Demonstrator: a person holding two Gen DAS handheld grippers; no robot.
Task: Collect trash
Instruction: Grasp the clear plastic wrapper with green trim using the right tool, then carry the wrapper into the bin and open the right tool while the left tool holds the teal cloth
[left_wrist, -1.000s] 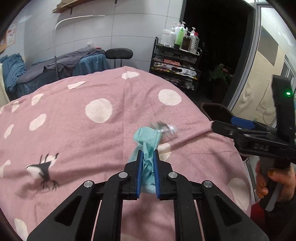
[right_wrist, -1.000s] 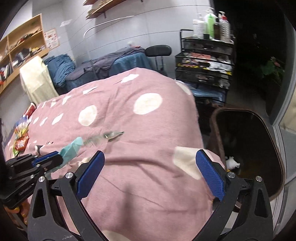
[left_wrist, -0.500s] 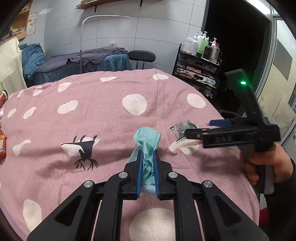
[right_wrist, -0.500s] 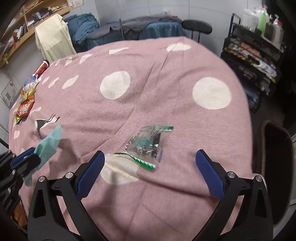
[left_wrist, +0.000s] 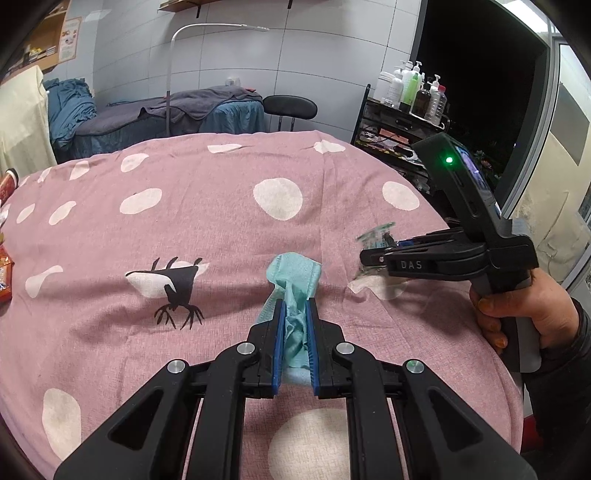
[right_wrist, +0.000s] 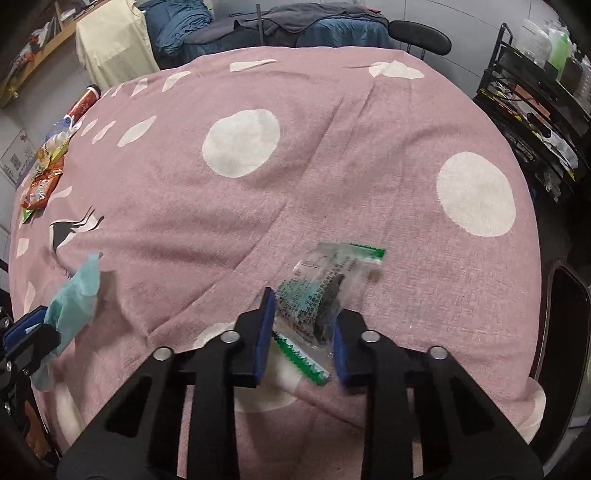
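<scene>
Pink polka-dot bedding (left_wrist: 184, 229) fills the left wrist view, with a trolley of bottles (left_wrist: 413, 92) against the tiled wall behind. At centre the left gripper (left_wrist: 294, 317) is clenched on a crumpled teal tissue (left_wrist: 293, 280), whose long axis runs straight away from the camera, its free end fanned out above the bedding. To the right, a hand (left_wrist: 524, 306) holds the right gripper (left_wrist: 369, 254) side-on, its tip at a blurred clear wrapper (left_wrist: 376, 238). Half a second ago the wrapper lay flat beside that tip; it now looks raised off the cloth (motion blur hides the detail).

Over in the right wrist view, the same bedding (right_wrist: 332, 147) spreads out below, with snack packets (right_wrist: 40, 181) and a red can (right_wrist: 83, 103) at its far left edge and a dark bin (right_wrist: 569, 325) at the right edge. The right gripper (right_wrist: 301, 336) has just been closing from wide open, and the clear, green-edged wrapper (right_wrist: 321, 295) now stands between its blue pads; whether both pads already press on it cannot be told through the blur. The wrapper's long axis slants from lower left to upper right, one green edge low between the jaws, the other pointing up toward the right. At far left the left gripper (right_wrist: 40, 325) shows its teal tissue (right_wrist: 74, 299), angled up and to the right.
</scene>
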